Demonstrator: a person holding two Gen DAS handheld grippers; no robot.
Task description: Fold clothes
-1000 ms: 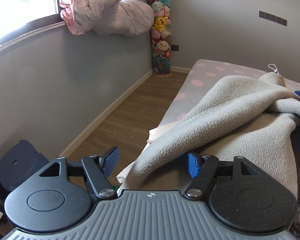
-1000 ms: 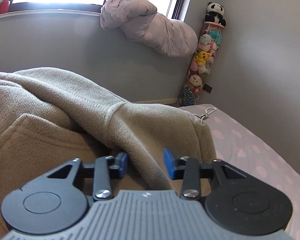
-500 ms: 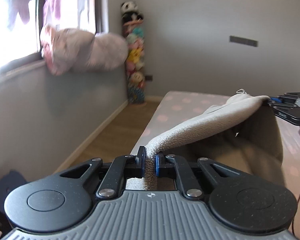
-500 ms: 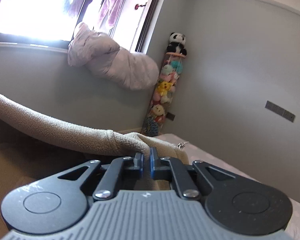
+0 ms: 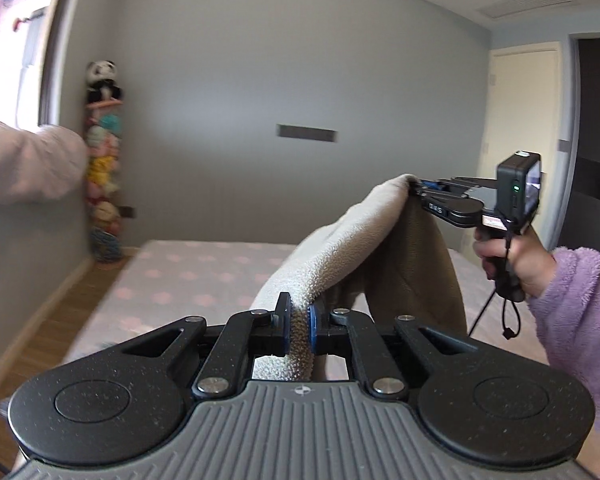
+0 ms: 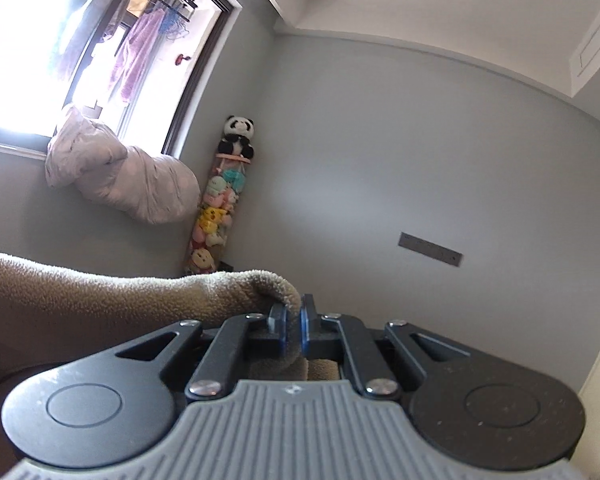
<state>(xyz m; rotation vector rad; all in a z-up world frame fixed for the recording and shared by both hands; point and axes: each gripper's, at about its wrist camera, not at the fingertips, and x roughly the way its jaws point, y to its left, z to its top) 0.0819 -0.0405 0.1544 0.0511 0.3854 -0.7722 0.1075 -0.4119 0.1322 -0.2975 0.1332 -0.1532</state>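
Two claws pinch the fleece garment (image 5: 352, 248); their lettering is too blurred.

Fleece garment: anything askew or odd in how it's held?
Nothing stands out. The beige fleece garment hangs between the left gripper and right gripper, each shut on its top edge, above the pink-dotted bed.

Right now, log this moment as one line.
stage: lifting | left gripper: shut on fleece garment | right gripper: shut on fleece garment | garment: stretched above bed
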